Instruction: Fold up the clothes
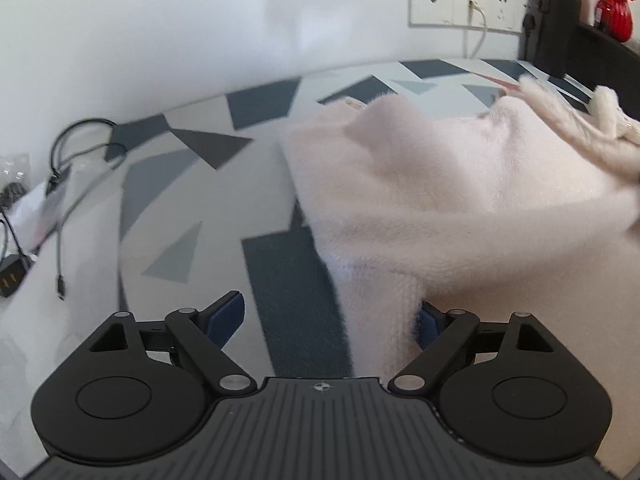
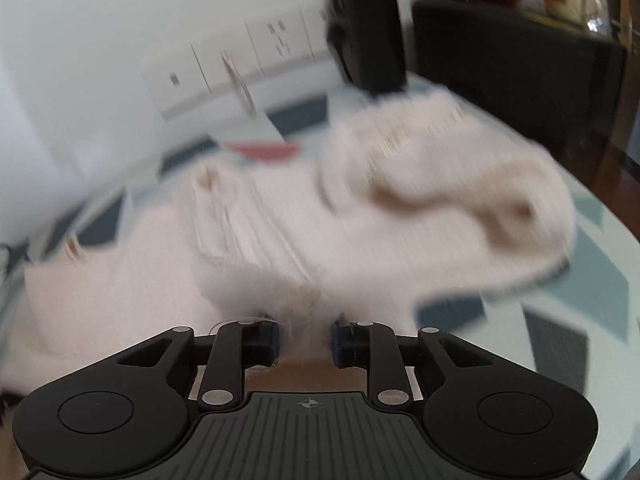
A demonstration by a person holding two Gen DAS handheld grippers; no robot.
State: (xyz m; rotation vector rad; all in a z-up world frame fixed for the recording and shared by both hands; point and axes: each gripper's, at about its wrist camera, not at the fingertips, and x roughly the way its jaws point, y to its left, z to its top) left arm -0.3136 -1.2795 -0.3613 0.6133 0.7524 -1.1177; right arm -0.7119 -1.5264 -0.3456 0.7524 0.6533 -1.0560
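on the patterned table [image 1: 260, 280] a fluffy pale-pink garment [image 1: 440, 184] lies rumpled, left hand-held gripper [image 1: 328, 320] spread wide, right hand-held gripper [image 2: 306, 342] pinching it.

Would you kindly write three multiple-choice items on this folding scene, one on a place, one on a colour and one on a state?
1. Where do the loose cables lie in the left wrist view?
A. On the garment
B. On the table, left of the garment
C. On the black shelf

2. What colour is the fluffy garment?
A. Pale pink
B. Navy
C. Green

3. How do the grippers stand?
A. Both wide open
B. Left gripper wide open, right gripper closed on fabric
C. Both closed on fabric

Answers: 1 B, the cables rest on the patterned tabletop near the left edge, apart from the garment. 2 A, its pile is pale pink throughout. 3 B, the left fingers are spread with fabric beside only one pad, while the right pads pinch garment fabric.
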